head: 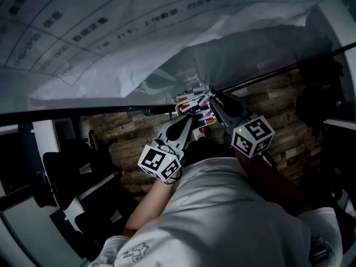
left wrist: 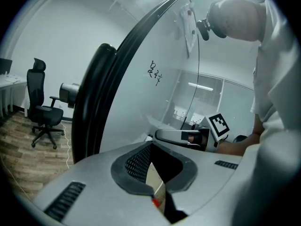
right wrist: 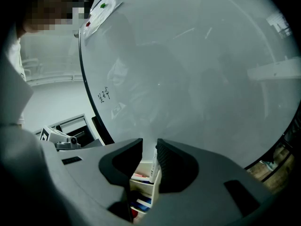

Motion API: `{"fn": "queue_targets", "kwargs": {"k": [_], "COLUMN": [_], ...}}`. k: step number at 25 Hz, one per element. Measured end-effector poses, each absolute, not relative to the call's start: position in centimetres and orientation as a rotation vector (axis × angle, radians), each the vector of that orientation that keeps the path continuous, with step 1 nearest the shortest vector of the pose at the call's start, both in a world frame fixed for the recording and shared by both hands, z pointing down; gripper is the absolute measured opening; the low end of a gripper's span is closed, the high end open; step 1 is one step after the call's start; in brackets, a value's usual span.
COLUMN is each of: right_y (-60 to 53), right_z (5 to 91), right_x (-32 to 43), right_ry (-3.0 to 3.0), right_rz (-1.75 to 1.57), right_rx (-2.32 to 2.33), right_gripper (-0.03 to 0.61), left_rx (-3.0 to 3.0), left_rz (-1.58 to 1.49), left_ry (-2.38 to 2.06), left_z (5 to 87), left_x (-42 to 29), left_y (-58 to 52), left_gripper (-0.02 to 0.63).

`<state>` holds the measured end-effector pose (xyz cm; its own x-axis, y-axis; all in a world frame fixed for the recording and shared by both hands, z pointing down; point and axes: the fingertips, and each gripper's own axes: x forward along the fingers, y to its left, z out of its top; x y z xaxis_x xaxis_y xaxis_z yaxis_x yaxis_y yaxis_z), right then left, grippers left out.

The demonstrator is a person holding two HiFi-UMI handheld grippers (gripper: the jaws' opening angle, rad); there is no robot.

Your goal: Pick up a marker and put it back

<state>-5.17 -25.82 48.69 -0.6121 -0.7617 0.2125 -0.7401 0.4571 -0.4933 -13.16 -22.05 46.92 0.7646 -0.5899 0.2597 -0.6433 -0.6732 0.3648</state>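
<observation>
Closest, my right gripper (right wrist: 146,147) gapes around a white marker (right wrist: 154,164), rack (right wrist: 141,182) below; left gripper (left wrist: 150,145) clenched, whiteboard (left wrist: 141,93) upper centre.

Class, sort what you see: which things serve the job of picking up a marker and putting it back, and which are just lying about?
Job in hand: white marker; marker holder; right gripper, open at the marker; left gripper.
Lying about: office chair; sheet on the whiteboard; scribble.
</observation>
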Motion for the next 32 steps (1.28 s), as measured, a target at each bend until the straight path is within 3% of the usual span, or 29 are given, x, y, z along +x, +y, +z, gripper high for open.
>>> {"fn": "queue_targets", "kwargs": {"k": [15, 23, 32], "right_y": [-22.8, -19.7, -16.2], "right_z": [46.1, 43.9, 42.0], "right_x": [-2.2, -0.8, 1.4], "right_ry": [2.699, 2.805, 2.915], "right_rz": [-0.827, -0.756, -0.675], "right_rx": [-1.295, -1.174, -1.041], "right_gripper": [0.084, 0.017, 0.012], "left_rx": [2.528, 2.531, 2.536], "left_rz": [0.129, 0.092, 0.041], "left_ry": [-1.02, -1.093, -1.202], "left_z": [45.0, 43.4, 41.6], "left_x": [-10.3, -7.9, -5.2], "left_y": [-18.4, -16.1, -13.2], "left_gripper": [0.005, 0.005, 0.005]}}
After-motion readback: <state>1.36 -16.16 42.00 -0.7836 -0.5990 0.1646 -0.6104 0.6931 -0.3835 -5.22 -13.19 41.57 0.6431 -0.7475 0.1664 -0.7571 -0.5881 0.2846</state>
